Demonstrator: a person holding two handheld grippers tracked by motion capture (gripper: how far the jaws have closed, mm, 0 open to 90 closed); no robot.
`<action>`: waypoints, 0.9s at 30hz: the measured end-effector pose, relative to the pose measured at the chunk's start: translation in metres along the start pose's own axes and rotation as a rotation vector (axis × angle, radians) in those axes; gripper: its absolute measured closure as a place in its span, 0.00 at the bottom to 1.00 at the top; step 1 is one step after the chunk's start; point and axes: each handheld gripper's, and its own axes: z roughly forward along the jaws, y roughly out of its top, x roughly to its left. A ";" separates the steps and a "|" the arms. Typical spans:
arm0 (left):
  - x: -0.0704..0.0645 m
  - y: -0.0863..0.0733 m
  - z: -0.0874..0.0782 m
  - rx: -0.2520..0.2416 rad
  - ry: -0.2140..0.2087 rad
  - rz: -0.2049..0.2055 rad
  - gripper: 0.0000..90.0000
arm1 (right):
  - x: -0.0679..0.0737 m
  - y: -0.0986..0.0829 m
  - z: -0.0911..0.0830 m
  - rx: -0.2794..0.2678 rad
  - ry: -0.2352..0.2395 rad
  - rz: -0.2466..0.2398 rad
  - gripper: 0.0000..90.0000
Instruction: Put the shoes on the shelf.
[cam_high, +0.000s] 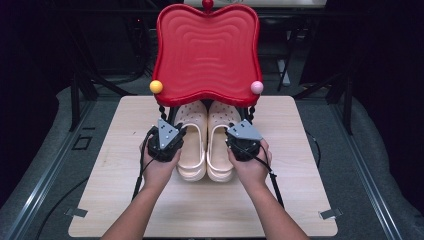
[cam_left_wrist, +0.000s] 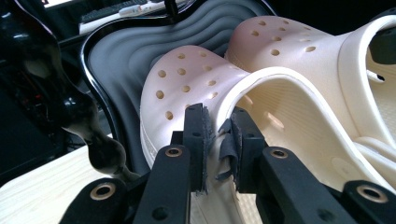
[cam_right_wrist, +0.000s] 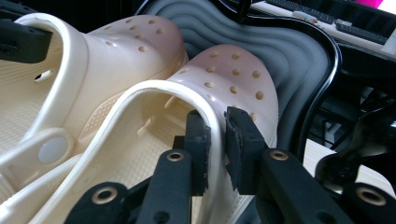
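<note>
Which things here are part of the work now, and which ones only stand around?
In use: left clog, right clog, left gripper, right gripper, and the lower shelf under the toes.
Standing by: red top tray, yellow ball, pink ball, table.

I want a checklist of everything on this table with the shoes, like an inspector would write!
Surface: pale wooden table, bare around the shoes.
Job's things: two cream clogs, left clog and right clog, side by side, toes tucked under the red tray rack.
Clutter: nothing seen.
Grippers: left gripper has its jaws closed on the left clog's side wall; right gripper has its jaws closed on the right clog's side wall.
Cables: a black cable trails from the right gripper towards the person; another from the left.
Surroundings: dark room, grey floor, black stands behind the table.
</note>
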 end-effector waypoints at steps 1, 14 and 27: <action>0.000 0.000 0.000 0.005 0.001 0.006 0.88 | 0.000 0.000 -0.001 -0.002 0.007 0.006 0.85; 0.005 -0.005 -0.002 -0.006 -0.023 -0.098 0.75 | -0.005 -0.001 -0.005 0.008 0.079 0.065 0.72; 0.009 -0.007 -0.003 0.010 -0.055 -0.177 0.63 | -0.004 -0.003 -0.006 0.034 0.087 0.059 0.66</action>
